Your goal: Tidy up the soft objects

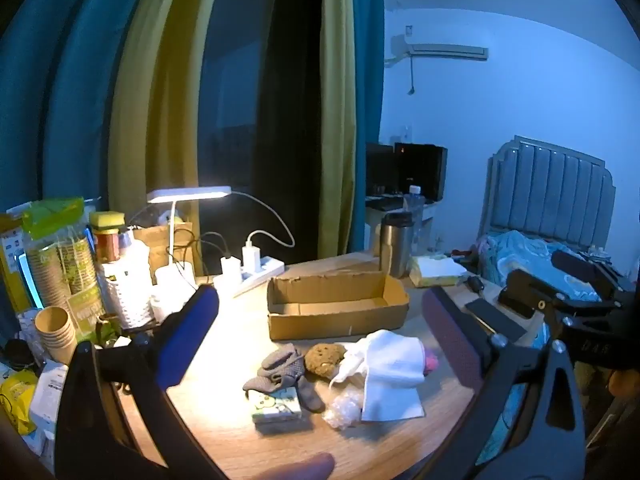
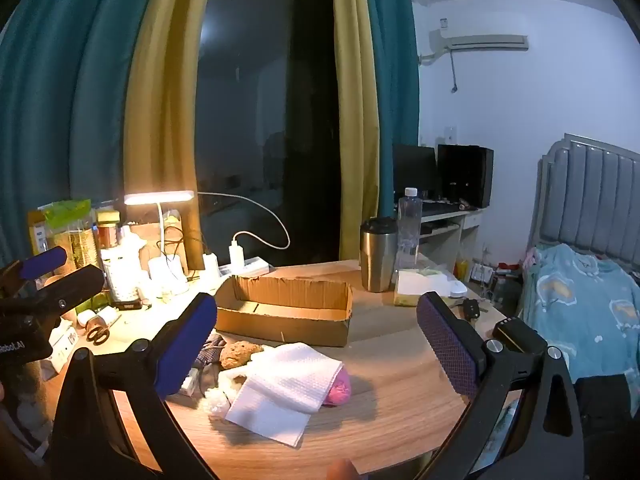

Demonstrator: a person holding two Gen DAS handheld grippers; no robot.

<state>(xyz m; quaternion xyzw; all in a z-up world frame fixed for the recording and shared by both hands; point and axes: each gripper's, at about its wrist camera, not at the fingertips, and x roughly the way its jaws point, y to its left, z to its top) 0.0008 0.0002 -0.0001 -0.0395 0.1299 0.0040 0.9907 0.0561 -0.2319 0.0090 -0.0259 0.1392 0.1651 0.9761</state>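
Note:
A pile of soft things lies on the round wooden table (image 1: 240,432) in front of an empty open cardboard box (image 1: 338,306): a white cloth (image 1: 390,376), a grey knitted item (image 1: 280,368), a brown sponge (image 1: 324,360), a pink soft item (image 2: 338,388) under the cloth, a clear plastic wad (image 1: 342,410) and a tissue pack (image 1: 276,404). My left gripper (image 1: 320,328) is open and empty, above and in front of the pile. My right gripper (image 2: 316,332) is open and empty, also over the pile. The cloth (image 2: 280,384) and box (image 2: 286,312) show in the right wrist view.
A lit desk lamp (image 1: 188,196), a power strip (image 1: 250,272), paper cups (image 1: 54,328) and jars crowd the table's left. A steel tumbler (image 1: 396,244), a water bottle (image 2: 409,224) and a tissue box (image 1: 436,270) stand behind the box. A bed (image 2: 580,300) is right.

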